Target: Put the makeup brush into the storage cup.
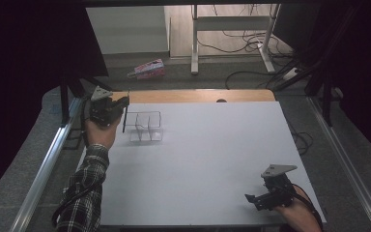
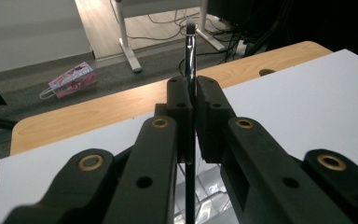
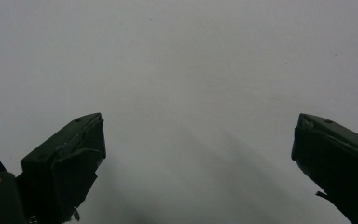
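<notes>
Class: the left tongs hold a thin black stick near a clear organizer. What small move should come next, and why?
Probably carry the stick sideways over the organizer, because the left tongs grip it upright just beside the near wall.

Two grippers are working over the table: the left gripper (image 1: 121,104) far left, the right gripper (image 1: 258,198) near right. One thin dark brush (image 1: 124,117) is standing upright between the left gripper's closed jaws. One clear organizer (image 1: 145,126) is sitting just right of the brush; at least two compartments are showing, the full count being unclear. One white sheet (image 1: 212,159) is covering one wooden table (image 1: 198,95). One pink carton (image 1: 147,69) is lying on the far floor. One white desk frame (image 1: 232,29) is standing beyond it.
</notes>
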Motion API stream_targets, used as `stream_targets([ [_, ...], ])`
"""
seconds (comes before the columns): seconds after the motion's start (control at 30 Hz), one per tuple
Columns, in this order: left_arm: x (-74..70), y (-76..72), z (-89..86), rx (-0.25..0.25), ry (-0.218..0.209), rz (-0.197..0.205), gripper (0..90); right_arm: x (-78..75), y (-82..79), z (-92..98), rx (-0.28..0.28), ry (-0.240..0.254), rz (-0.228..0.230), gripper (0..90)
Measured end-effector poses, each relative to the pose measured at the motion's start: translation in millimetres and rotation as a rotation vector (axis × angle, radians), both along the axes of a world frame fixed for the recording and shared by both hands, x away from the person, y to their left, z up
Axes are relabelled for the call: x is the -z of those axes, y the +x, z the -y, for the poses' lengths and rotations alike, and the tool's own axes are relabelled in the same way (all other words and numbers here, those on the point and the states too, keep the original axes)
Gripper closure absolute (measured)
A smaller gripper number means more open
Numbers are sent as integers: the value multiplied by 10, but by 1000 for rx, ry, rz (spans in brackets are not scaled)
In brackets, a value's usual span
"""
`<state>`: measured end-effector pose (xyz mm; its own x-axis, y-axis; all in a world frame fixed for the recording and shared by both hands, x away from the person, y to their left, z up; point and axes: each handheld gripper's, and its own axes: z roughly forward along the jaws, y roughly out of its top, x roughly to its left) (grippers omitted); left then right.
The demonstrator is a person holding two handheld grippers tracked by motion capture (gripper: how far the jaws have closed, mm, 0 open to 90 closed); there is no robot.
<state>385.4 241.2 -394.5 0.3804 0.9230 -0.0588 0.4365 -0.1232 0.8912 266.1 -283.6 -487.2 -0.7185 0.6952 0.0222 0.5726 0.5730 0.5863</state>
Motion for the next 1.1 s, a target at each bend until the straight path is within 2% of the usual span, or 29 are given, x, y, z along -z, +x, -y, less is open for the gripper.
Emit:
stream_targets([
  [0.5,-28,158,40,-5,-3,26,856,3,0,-2,-7,-2,-2,27],
  [0.73,-42,230,47,-8,10,31,856,3,-2,-2,-9,-1,-3,28],
  [1.1,25,344,55,-22,12,31,856,3,-5,1,-8,1,-4,28],
])
